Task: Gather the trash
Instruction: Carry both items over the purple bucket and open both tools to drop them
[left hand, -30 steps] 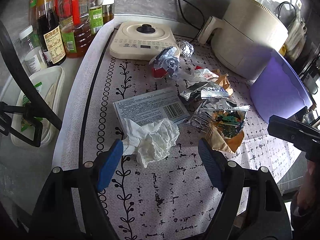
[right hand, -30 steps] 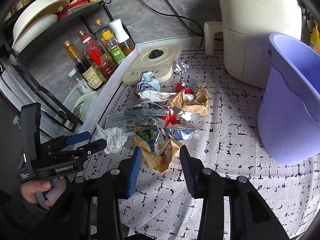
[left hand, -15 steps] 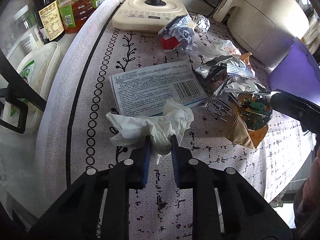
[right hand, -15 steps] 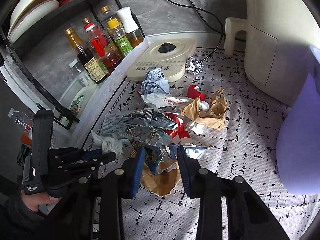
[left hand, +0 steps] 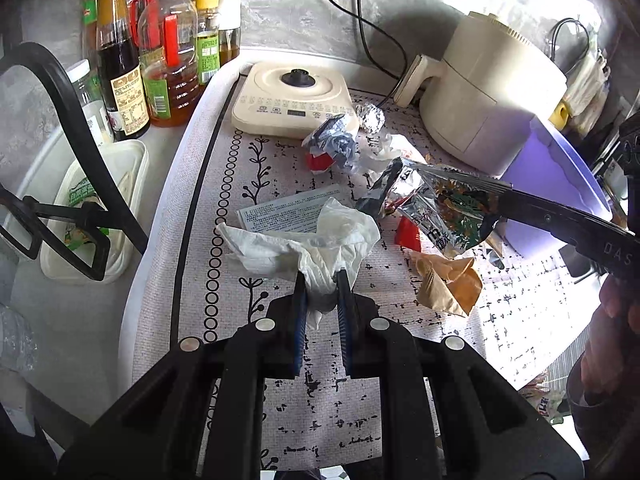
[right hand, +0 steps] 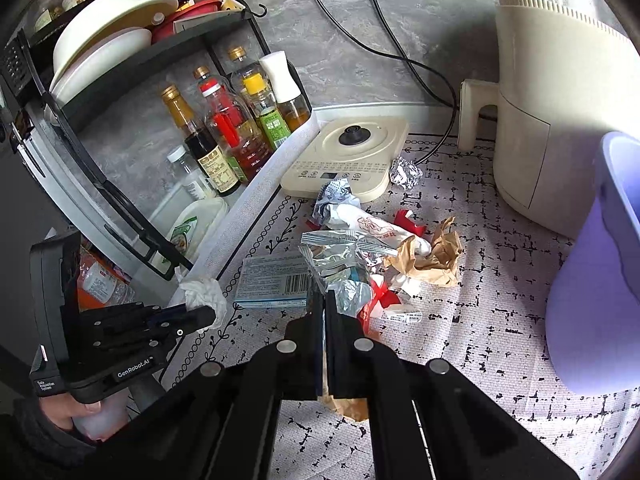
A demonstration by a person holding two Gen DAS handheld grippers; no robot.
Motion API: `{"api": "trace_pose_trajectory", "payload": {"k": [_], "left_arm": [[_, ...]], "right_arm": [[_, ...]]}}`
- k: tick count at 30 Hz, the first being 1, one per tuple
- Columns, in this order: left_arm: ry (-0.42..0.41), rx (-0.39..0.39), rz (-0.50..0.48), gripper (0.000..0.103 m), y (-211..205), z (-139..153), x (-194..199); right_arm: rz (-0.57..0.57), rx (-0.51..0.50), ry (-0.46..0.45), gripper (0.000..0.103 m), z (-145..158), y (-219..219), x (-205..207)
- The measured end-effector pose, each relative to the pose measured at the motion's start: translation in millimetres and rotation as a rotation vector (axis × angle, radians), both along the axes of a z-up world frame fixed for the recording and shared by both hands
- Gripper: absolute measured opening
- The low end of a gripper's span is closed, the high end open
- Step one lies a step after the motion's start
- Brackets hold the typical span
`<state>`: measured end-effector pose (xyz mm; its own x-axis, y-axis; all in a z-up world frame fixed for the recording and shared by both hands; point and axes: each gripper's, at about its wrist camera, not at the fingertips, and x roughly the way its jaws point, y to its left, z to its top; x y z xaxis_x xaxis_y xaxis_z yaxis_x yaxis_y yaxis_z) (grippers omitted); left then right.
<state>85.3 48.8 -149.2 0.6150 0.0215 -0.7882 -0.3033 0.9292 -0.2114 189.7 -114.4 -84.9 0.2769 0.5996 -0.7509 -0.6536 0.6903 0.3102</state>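
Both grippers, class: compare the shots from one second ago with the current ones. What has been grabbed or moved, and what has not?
The left gripper shut its jaws on the white tissue and raised it. The right gripper shut on the foil snack wrapper and lifted it clear of the brown paper. The flat box, foil ball and purple bin stayed put.

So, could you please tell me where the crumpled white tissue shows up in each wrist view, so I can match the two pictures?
Left wrist view: the crumpled white tissue sits centre frame, pinched between the left gripper fingers.
Right wrist view: it shows at lower left, at the tip of the left gripper.
Shared landmark: the blue-grey barcode box, lying on the patterned mat beside the tissue in both views.
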Motion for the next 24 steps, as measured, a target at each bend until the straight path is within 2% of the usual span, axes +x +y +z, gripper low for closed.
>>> {"api": "trace_pose_trajectory", "payload": {"k": [10, 12, 16, 24], "left_arm": [[-0.119, 0.02, -0.051, 0.014, -1.9, 39.3, -19.9], [-0.135, -0.005, -0.059, 0.014, -0.1, 48.2, -22.6], [-0.183, 0.012, -0.102, 0.014, -6.0, 67.2, -27.4], [-0.245, 0.013, -0.192, 0.015, -28.7, 91.2, -13.6]], "right_arm": [[-0.083, 0.021, -0.084, 0.002, 48.3, -13.8, -28.0], [-0.104, 0.017, -0.106, 0.002, 58.7, -16.8, -34.0], [-0.15, 0.031, -0.166, 0.002, 81.0, -31.9, -48.5], [-0.253, 0.035, -0.217, 0.002, 107.1, -70.6, -58.3]]}}
